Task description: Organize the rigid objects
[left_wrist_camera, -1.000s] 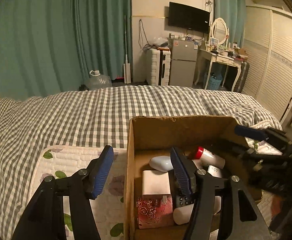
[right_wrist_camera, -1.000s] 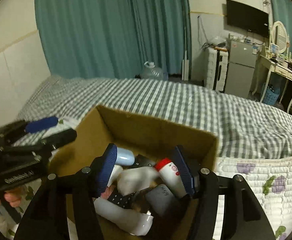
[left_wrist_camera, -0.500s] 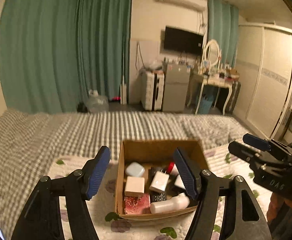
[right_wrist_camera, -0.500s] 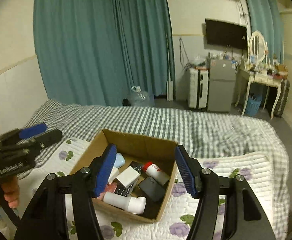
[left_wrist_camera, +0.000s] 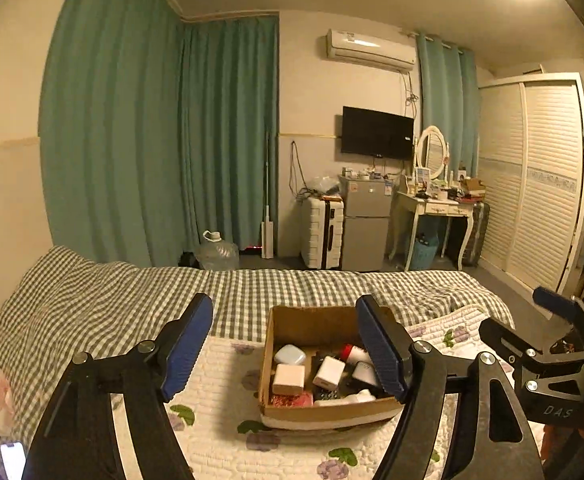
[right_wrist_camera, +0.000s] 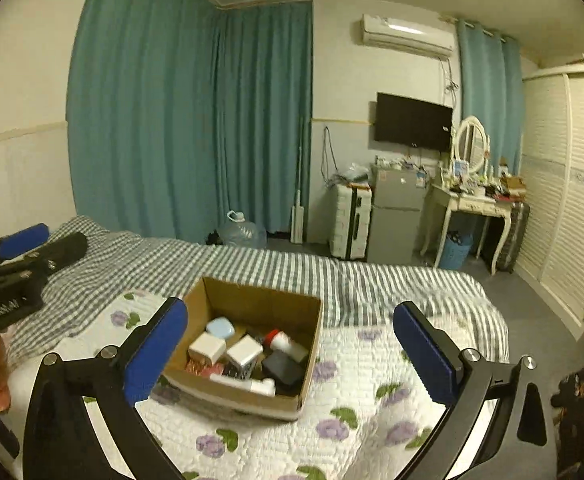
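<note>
Your bed (left_wrist_camera: 131,292) fills the lower half of both views, its grey checked cover running back to the teal curtains (left_wrist_camera: 151,140) at 12 o'clock. Over the near part lies the white quilt (right_wrist_camera: 372,368) with purple flowers. The cardboard box (right_wrist_camera: 304,364) sits on that quilt, open at the top, just ahead of you: at about 1 o'clock from your left camera and 11 o'clock from your right.

Your left gripper (left_wrist_camera: 287,348) hangs above the quilt, released, its blue pads spread wide with nothing between them; its right finger (left_wrist_camera: 380,350) overlaps the box's right side in that view. Your right gripper (right_wrist_camera: 292,354) is likewise released and empty, its pads spread wider than the box, which shows in the gap between them.

Inside the box, the rigid objects lie packed together. A black flat item (right_wrist_camera: 283,366) rests at the right. A long white bottle (right_wrist_camera: 243,384) lies along the near wall. Two white cubes, a charger (right_wrist_camera: 245,350) and a white block (right_wrist_camera: 207,348), sit side by side in the middle. A red-capped bottle (right_wrist_camera: 285,342) lies tilted toward the far right corner, a pale blue case (right_wrist_camera: 219,327) toward the far left, and a pink patterned item (left_wrist_camera: 289,399) in the near left corner.
</note>
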{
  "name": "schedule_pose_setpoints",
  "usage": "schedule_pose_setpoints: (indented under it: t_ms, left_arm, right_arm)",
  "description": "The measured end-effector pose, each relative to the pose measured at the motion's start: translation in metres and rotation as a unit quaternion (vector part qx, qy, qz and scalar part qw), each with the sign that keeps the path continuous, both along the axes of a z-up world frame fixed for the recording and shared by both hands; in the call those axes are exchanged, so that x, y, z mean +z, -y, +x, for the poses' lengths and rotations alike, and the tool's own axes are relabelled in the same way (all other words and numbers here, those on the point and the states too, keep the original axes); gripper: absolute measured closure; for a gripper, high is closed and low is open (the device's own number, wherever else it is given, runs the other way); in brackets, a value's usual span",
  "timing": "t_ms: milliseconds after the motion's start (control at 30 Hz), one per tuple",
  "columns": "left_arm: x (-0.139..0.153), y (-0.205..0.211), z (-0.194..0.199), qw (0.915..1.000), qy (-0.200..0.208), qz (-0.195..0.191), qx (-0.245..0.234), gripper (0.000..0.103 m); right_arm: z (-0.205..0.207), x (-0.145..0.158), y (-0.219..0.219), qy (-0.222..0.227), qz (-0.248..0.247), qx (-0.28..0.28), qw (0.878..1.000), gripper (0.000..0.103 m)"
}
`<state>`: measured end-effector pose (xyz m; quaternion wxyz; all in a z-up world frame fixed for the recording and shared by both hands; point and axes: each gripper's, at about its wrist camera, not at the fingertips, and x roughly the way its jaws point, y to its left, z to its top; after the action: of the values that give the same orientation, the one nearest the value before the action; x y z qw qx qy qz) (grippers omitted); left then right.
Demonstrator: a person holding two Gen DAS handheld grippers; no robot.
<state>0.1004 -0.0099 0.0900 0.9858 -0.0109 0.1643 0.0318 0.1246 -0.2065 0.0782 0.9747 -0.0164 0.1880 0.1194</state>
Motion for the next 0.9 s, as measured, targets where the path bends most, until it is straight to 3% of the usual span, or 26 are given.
schedule_pose_setpoints:
  t_ms: [133, 267, 400, 900]
  left_arm:
    - [-0.032, -0.007, -0.005, 0.9999, -0.003, 0.000, 0.011, 0.026]
    - [-0.052, -0.005, -0.008, 0.9994, 0.006, 0.024, 0.022, 0.026]
    - [-0.061, -0.008, -0.004, 0.9998, -0.003, 0.018, 0.010, 0.026]
    - [-0.075, -0.014, -0.001, 0.9994, -0.028, 0.011, 0.016, 0.026]
  right_arm:
    - [-0.004, -0.034, 0.003, 0.004, 0.033, -0.003, 0.999, 0.000]
    - [-0.001, -0.054, -0.003, 0.009, 0.024, -0.001, 1.000, 0.000]
    - [0.003, -0.059, -0.014, 0.020, 0.003, 0.000, 1.000, 0.000]
    - [0.009, -0.072, -0.017, -0.006, 0.003, 0.000, 1.000, 0.000]
